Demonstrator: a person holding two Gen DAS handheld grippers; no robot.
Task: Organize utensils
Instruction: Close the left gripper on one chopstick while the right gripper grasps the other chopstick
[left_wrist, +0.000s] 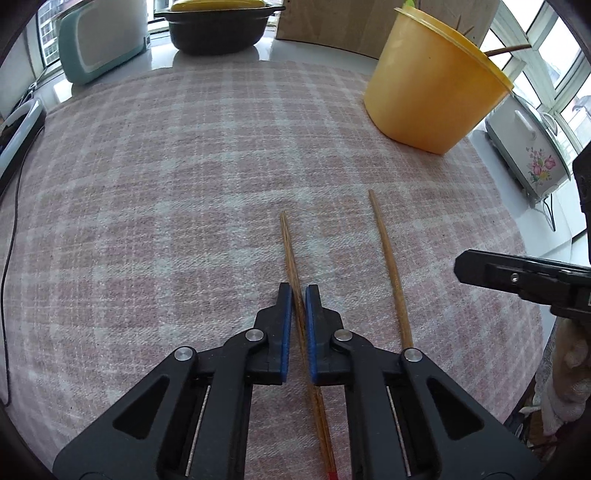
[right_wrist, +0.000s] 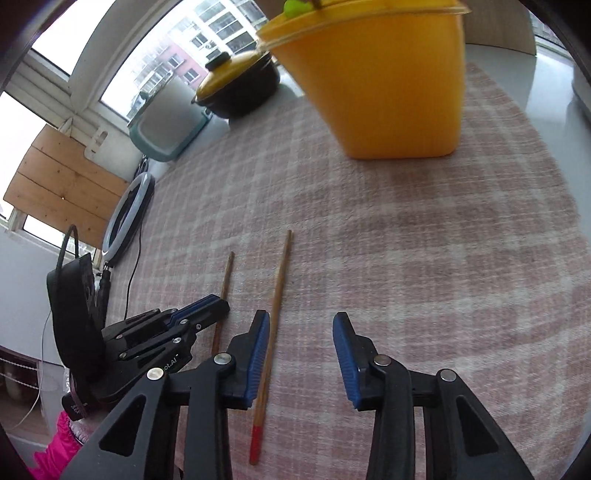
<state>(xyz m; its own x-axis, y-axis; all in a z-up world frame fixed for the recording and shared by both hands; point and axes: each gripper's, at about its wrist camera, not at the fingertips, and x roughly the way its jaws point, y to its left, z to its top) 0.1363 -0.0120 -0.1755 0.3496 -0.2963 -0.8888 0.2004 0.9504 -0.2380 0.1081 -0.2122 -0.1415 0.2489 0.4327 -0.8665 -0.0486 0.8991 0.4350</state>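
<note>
The left gripper (left_wrist: 298, 291) is clamped on one chopstick (left_wrist: 291, 258), pads pressing its shaft at mid-length. The right gripper (right_wrist: 300, 325) stands apart around the second chopstick (right_wrist: 275, 314); only its left pad lies against the shaft, so this one is judged not yet gripped. Both chopsticks lie flat on the checked cloth (left_wrist: 166, 184), short of the yellow tub (left_wrist: 432, 92), well apart from it. Their long axes run roughly parallel, thin tips pointing toward the tub, red-painted ends away from it. Sticks already protrude from the tub; these two remain to be loaded.
</note>
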